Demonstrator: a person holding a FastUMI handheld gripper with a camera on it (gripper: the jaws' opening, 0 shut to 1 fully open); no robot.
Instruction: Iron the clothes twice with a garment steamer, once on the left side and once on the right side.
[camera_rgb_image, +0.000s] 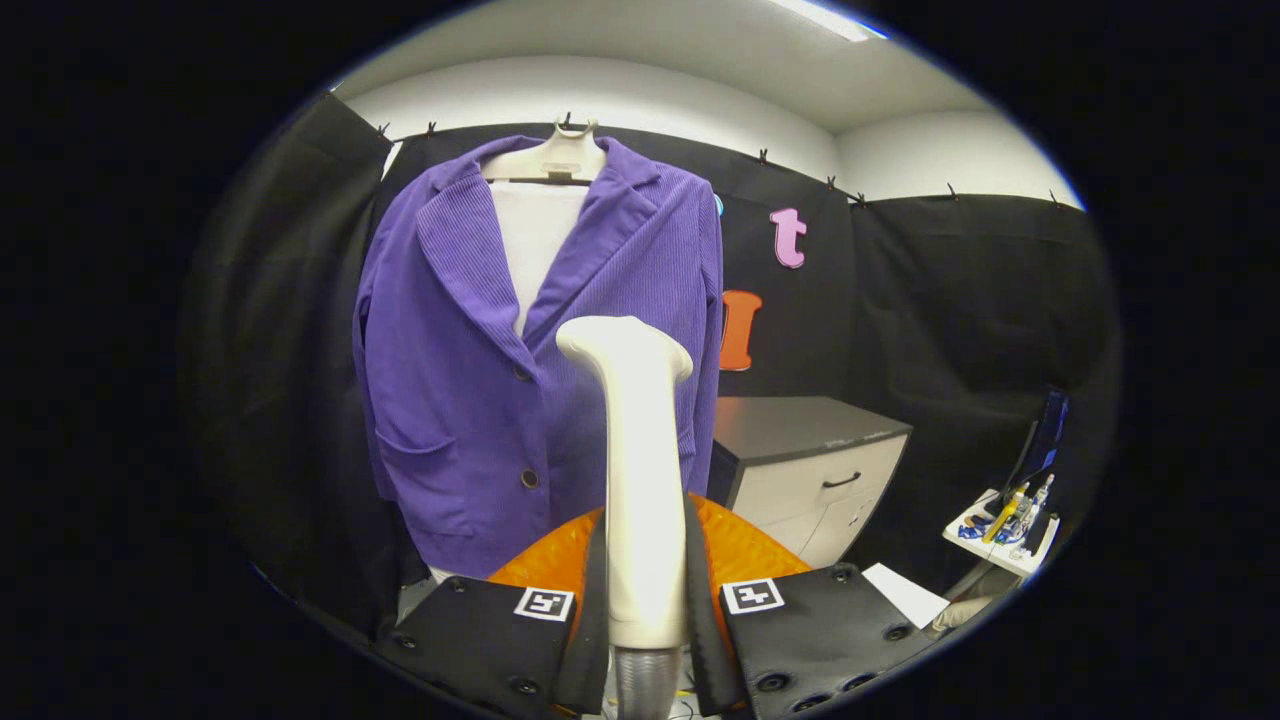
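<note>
Now the tool (645, 610) holds a cream-white plastic garment steamer (635, 470) by its handle: both fingers press on the handle from the two sides, and the steamer stands upright between them. Its flat head is at the top and points toward the clothes. A grey ribbed hose (645, 685) goes down from the bottom of the handle, between the fingers. Each finger carries a small square black-and-white marker (545, 603). Just behind the fingers I see an orange ribbed part (735, 545), partly hidden by the steamer; I cannot tell what it is.

Beyond the steamer hangs a purple corduroy jacket (470, 400) with wide lapels, dark buttons and a patch pocket. It hangs on a pale hanger (555, 158) in front of the black cloth wall (950, 300). Under the jacket there is a white garment (535, 240), visible in the open collar. The steamer head is in front of the lower middle of the jacket, near the button line; whether it touches the cloth I cannot tell.

To the right of the jacket stands a low cabinet (815, 460) with a dark top and light drawers with a dark handle. Further right there is a small white tray (1005, 520) with several small items, too small to name. A white sheet of paper (905, 592) lies just beyond the right finger.
</note>
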